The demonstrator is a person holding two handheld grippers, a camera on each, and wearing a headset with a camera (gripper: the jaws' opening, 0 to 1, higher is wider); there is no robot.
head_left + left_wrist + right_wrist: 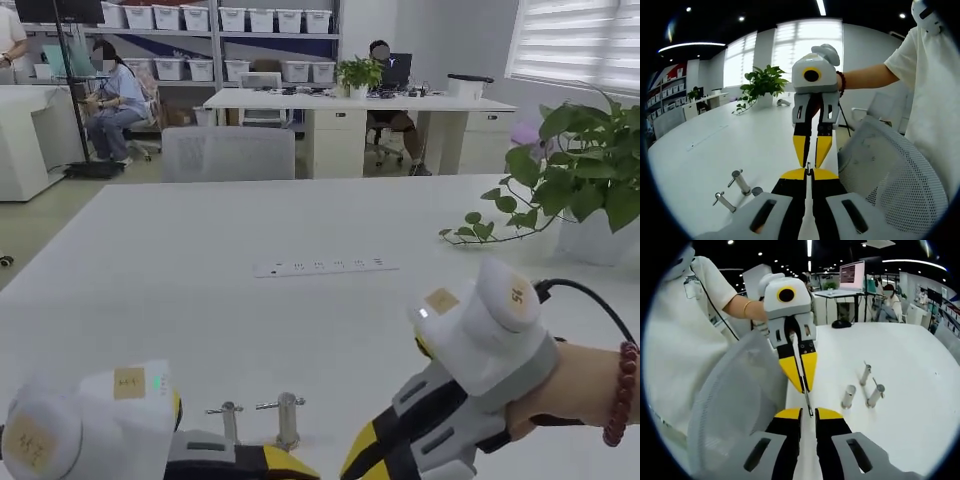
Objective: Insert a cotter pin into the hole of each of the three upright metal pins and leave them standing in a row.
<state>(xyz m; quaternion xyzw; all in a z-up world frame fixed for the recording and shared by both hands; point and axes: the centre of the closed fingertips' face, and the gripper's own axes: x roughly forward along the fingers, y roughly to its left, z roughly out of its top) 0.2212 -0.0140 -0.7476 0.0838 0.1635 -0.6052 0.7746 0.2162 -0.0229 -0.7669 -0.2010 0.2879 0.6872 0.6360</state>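
Three upright metal pins stand in a row on the white table (pixel 300 320). Two of them (pixel 866 374) (pixel 875 395) carry a cotter pin through the top, and the nearer middle one (pixel 848 396) has none. In the head view two pins (pixel 230 420) (pixel 288 418) show with cross pins. My left gripper (pixel 810 175) (pixel 802 385) (pixel 285 463) is shut on a thin cotter pin (pixel 801 365) that points at my right gripper (pixel 808 413) (pixel 810 162) (pixel 362 452). The two grippers meet tip to tip off the table's near edge. The right jaws stand slightly parted around the pin's free end.
A mesh chair back (pixel 735 400) sits close under both grippers. A potted plant (pixel 585 180) stands at the table's right side and a flat power strip (pixel 320 267) lies mid-table. People sit at desks far behind.
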